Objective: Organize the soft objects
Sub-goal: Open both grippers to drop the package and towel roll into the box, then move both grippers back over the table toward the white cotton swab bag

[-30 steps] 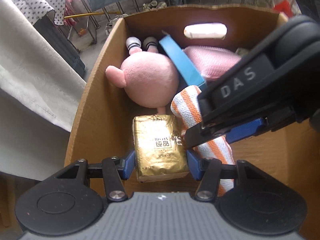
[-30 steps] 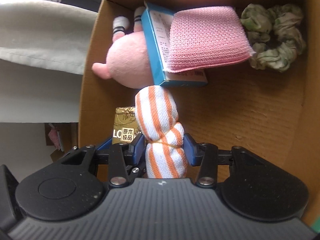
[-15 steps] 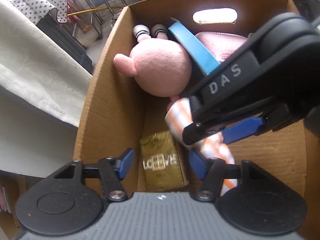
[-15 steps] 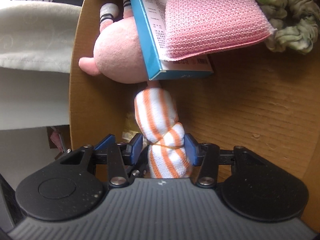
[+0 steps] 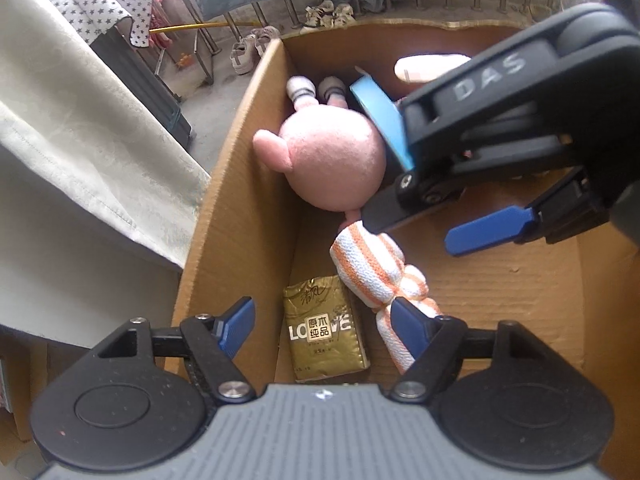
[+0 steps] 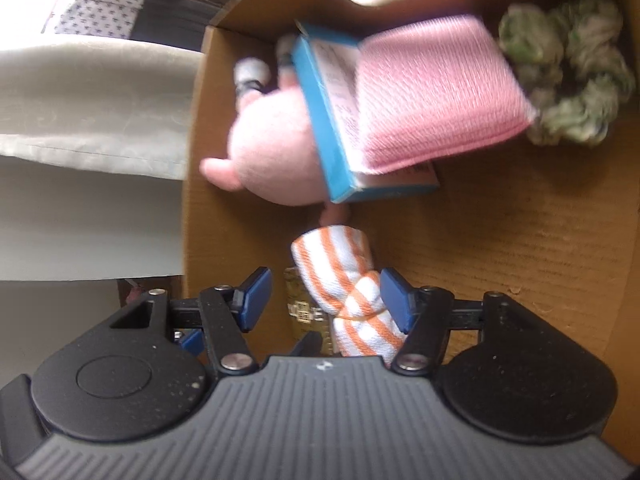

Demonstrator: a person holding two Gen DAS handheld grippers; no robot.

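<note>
Your left gripper (image 5: 320, 322) wide, over gold pack (image 5: 326, 338) in box (image 5: 236, 208). Your right gripper (image 6: 326, 298) wide, striped towel (image 6: 348, 288) loose between fingers; pink plush (image 5: 334, 164) at 12 o'clock.

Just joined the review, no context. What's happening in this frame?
Both grippers are over the cardboard box. The left gripper is open above the gold tissue pack on the box floor. The right gripper is open around the orange-striped rolled towel, beside the pink plush toy.
</note>
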